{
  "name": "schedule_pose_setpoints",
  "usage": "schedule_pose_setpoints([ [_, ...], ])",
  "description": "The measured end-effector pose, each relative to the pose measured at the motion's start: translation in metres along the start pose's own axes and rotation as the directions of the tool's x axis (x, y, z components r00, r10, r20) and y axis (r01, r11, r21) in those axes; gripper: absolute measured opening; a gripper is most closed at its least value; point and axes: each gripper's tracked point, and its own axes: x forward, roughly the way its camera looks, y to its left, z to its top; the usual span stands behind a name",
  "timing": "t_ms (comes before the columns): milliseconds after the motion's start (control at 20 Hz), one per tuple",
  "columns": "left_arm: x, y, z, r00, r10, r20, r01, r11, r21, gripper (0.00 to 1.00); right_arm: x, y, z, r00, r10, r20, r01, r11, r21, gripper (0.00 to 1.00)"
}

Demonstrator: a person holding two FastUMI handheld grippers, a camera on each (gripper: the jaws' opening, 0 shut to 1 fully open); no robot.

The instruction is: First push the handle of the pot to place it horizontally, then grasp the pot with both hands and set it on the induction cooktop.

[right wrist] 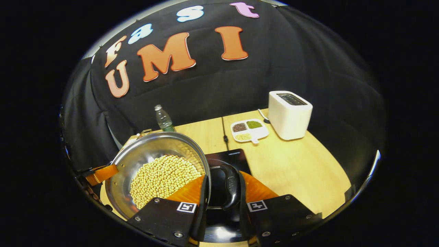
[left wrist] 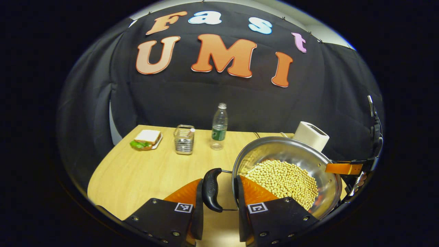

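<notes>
A steel pot full of pale soybeans hangs between my two grippers. My left gripper is shut on its black side handle, one finger outside the handle and the other at the pot's rim. My right gripper is shut the same way on the opposite black handle of the pot. The black induction cooktop lies under and just right of that handle. Each gripper's far finger shows across the pot from the other.
On the wooden table stand a sandwich on a plate, a wire holder and a water bottle. A white toaster, a divided dish of beans and a cable sit behind the cooktop.
</notes>
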Motion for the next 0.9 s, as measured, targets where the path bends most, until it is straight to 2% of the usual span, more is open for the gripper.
schedule_pose_setpoints([
  [150,0.017,-0.039,-0.005,0.999,-0.033,-0.021,0.033,0.999,-0.001,0.43,0.003,-0.040,0.007,0.999,-0.038,-0.006,0.038,0.999,0.013,0.39],
  [350,0.032,-0.073,-0.012,0.997,-0.058,-0.041,0.059,0.998,0.011,0.44,0.008,-0.072,0.001,0.998,-0.062,-0.021,0.062,0.998,0.032,0.39],
  [400,0.035,-0.079,-0.015,0.997,-0.062,-0.048,0.062,0.998,0.014,0.41,0.009,-0.079,-0.001,0.998,-0.064,-0.027,0.065,0.997,0.038,0.40],
  [450,0.037,-0.084,-0.017,0.997,-0.061,-0.053,0.062,0.998,0.017,0.44,0.012,-0.085,-0.002,0.997,-0.065,-0.032,0.066,0.997,0.044,0.39],
  [650,0.044,-0.095,-0.021,0.997,-0.052,-0.058,0.054,0.998,0.036,0.43,0.018,-0.092,-0.006,0.997,-0.059,-0.055,0.062,0.996,0.058,0.40],
  [750,0.048,-0.100,-0.026,0.996,-0.055,-0.069,0.057,0.998,0.031,0.43,0.022,-0.093,-0.009,0.996,-0.060,-0.059,0.063,0.996,0.060,0.36],
  [900,0.054,-0.104,-0.035,0.995,-0.056,-0.085,0.058,0.998,0.026,0.43,0.027,-0.094,-0.011,0.996,-0.060,-0.068,0.063,0.996,0.057,0.39],
])
